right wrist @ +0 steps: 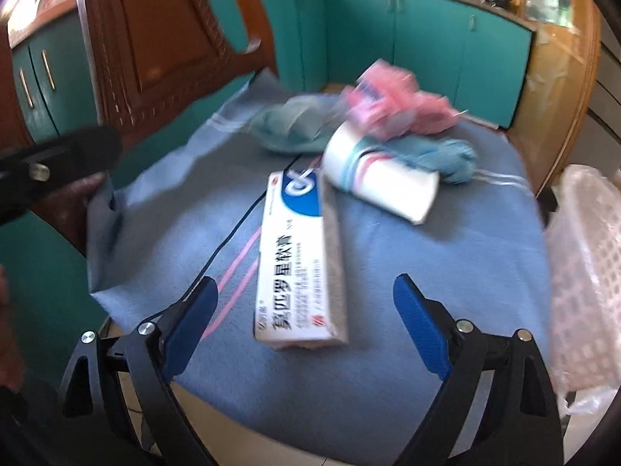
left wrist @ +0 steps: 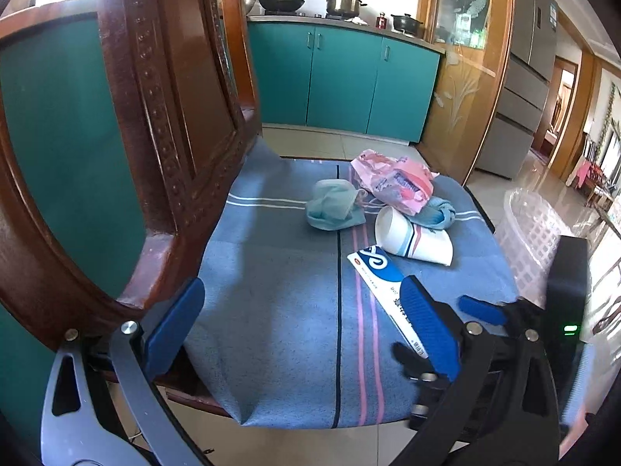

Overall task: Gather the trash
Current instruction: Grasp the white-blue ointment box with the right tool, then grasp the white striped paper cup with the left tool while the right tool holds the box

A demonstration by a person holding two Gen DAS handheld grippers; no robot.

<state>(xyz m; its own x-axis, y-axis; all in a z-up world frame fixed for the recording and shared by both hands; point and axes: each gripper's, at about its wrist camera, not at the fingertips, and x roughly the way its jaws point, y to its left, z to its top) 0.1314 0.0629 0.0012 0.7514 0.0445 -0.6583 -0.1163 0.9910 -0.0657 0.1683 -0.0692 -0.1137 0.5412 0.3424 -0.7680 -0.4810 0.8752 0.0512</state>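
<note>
Right-wrist view blurred; ointment box (right wrist: 297,268) between spread fingers (right wrist: 421,330).

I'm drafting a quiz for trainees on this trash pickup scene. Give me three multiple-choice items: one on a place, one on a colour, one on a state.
1. Where does the long white-and-blue cardboard box lie?
A. On the blue striped seat cloth
B. In the basket
C. On the floor

2. What colour is the crumpled plastic wrapper?
A. Green
B. Pink
C. Black

3. How is the white paper cup?
A. Upright
B. Crushed flat
C. Tipped on its side

Answers: 1 A, it rests on the cloth between the open right tongs. 2 B, pink in both views. 3 C, its open mouth faces sideways.
</note>
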